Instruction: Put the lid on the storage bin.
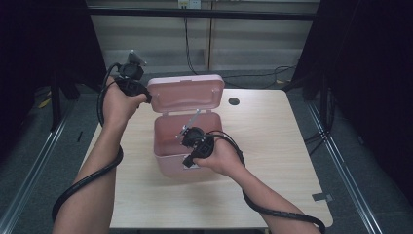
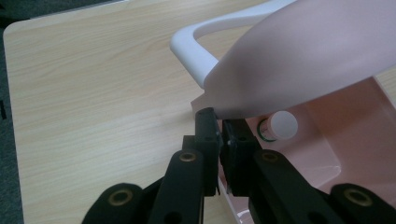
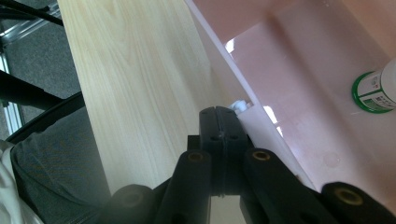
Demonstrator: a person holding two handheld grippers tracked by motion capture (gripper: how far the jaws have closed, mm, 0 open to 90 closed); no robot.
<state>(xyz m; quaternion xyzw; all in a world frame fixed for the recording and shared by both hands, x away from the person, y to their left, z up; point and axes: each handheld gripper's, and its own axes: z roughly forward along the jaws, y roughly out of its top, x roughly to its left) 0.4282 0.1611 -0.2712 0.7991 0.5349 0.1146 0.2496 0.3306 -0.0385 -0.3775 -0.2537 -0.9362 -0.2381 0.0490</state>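
A pink plastic box stands open in the middle of the wooden table, its lid tipped up at the back. My left gripper is shut on the lid's left corner, and the lid's pink edge sits between the jaws. A white handle curves behind the lid. My right gripper rests at the box's front wall with its jaws pressed together. A small white piece peeks out at their tips. A white-capped bottle with a green label lies inside the box.
A dark round hole marks the table's far side. Black cables trail from both grippers over the person's forearms. Metal rails run along the floor on either side, and dark curtains hang left and right.
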